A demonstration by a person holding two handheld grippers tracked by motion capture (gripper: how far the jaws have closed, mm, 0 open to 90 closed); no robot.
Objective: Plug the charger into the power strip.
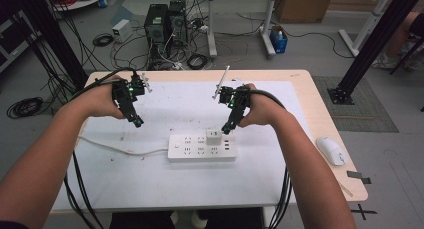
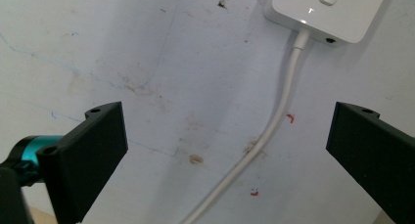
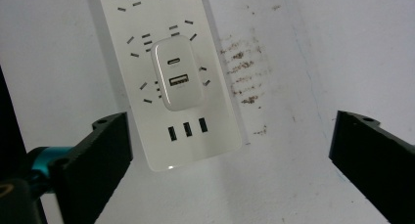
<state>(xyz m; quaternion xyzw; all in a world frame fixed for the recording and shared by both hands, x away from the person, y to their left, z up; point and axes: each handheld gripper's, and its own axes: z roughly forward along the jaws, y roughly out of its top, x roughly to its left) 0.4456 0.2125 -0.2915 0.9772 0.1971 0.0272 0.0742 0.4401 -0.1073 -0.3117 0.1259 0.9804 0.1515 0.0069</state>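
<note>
Left gripper [image 1: 136, 122] hangs above the white mat [image 1: 150, 174] with its jaws spread wide and nothing between them; in the left gripper view they frame bare, stained mat and the white cable [image 2: 254, 145], which runs up toward one o'clock into the switch end of the power strip [image 2: 325, 11]. On the table, this gripper sits at about ten o'clock from the strip and apart from it.

We judge the step in hand to be gripping the white charger [image 1: 214, 137] that stands plugged into the strip near its right end. To do it well, we would keep the left gripper ready to press down on the strip's switch end, so the strip stays flat when the charger is pulled.

Our right gripper [image 1: 229, 129] hovers just above the charger, at about one o'clock from it, jaws also wide and empty. In the right gripper view the charger [image 3: 178, 72] lies toward eleven o'clock from the gap's centre, so we should shift that way until it sits midway between the jaws, come straight down, close on its flat sides, and lift without tilting.

Both forearms come in from six o'clock, wrists bent so the jaws point down and inward toward the strip.
</note>
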